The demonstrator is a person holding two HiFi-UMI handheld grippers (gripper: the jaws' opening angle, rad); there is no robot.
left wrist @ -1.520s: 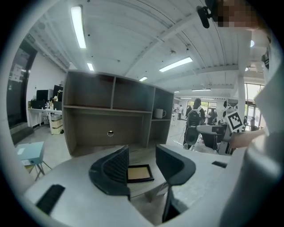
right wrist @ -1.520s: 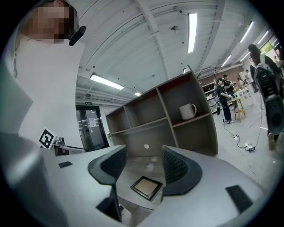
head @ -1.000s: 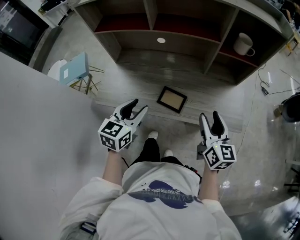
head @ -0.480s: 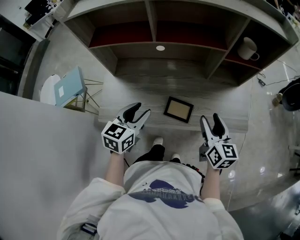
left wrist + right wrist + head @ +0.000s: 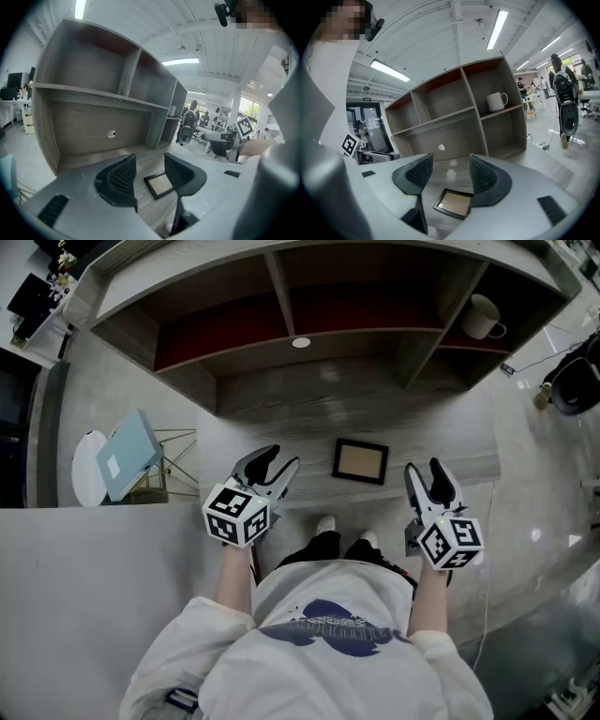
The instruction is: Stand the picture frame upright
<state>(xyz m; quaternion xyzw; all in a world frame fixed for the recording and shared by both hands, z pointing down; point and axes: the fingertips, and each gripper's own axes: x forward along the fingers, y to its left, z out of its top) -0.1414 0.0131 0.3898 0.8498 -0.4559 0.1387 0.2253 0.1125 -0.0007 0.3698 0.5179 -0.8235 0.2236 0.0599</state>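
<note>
1. Spanning most of the head view, the wooden shelf unit (image 5: 375, 399) has a deep lower ledge. Nothing on that ledge blocks the way to the task's thing.
2. A light-blue board (image 5: 127, 454) on a wire stand sits off to the left, well apart.
3. The picture frame (image 5: 360, 461) lies flat and face up near the ledge's front edge. It is probably light and stiff, with a slick, breakable front. Pinch the dark rim on opposite edges, never the face, because a flat frame gives the jaws little to catch.
4. The left gripper (image 5: 277, 461) and right gripper (image 5: 427, 472) hover on either side of the frame, jaws apart and holding nothing.
5. A white mug (image 5: 481, 315) stands in the upper right compartment, out of the way.
</note>
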